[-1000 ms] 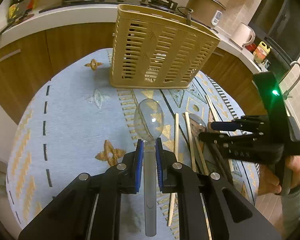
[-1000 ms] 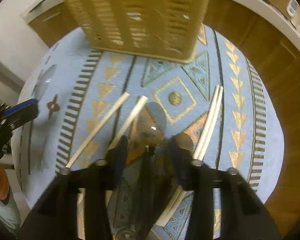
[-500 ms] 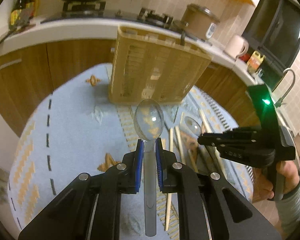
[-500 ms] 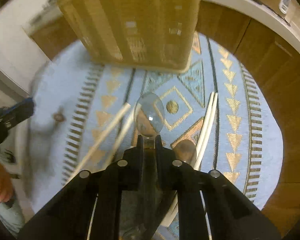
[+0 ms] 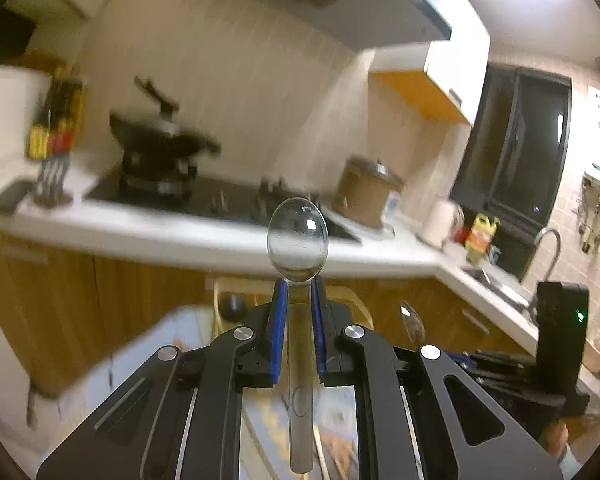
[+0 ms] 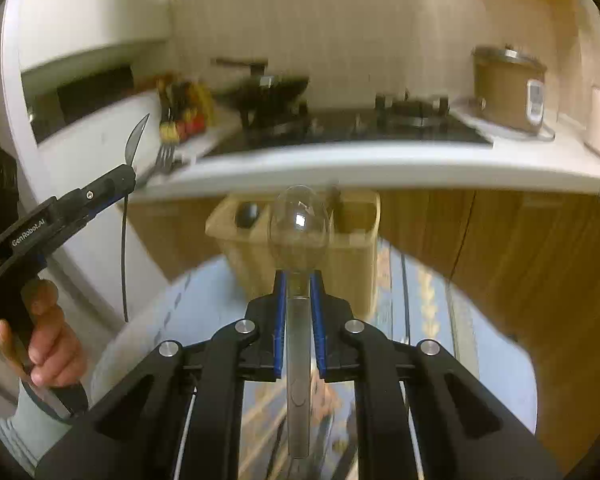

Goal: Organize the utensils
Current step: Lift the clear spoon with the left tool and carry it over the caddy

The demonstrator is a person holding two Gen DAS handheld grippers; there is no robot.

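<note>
The left gripper (image 5: 299, 292) pinches a clear plastic spoon (image 5: 298, 240) by its handle — its side reads "GenRobot.AI". The right gripper (image 6: 299, 284) clamps a second clear spoon (image 6: 299, 228), bowl up, before the yellow utensil basket (image 6: 352, 236).

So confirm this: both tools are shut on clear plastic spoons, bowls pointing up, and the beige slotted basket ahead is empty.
Not empty. The right wrist view shows dark utensil handles standing in the beige slotted basket. The rest holds: the left tool grips one clear plastic spoon and the right tool another clear spoon, bowls up.
</note>
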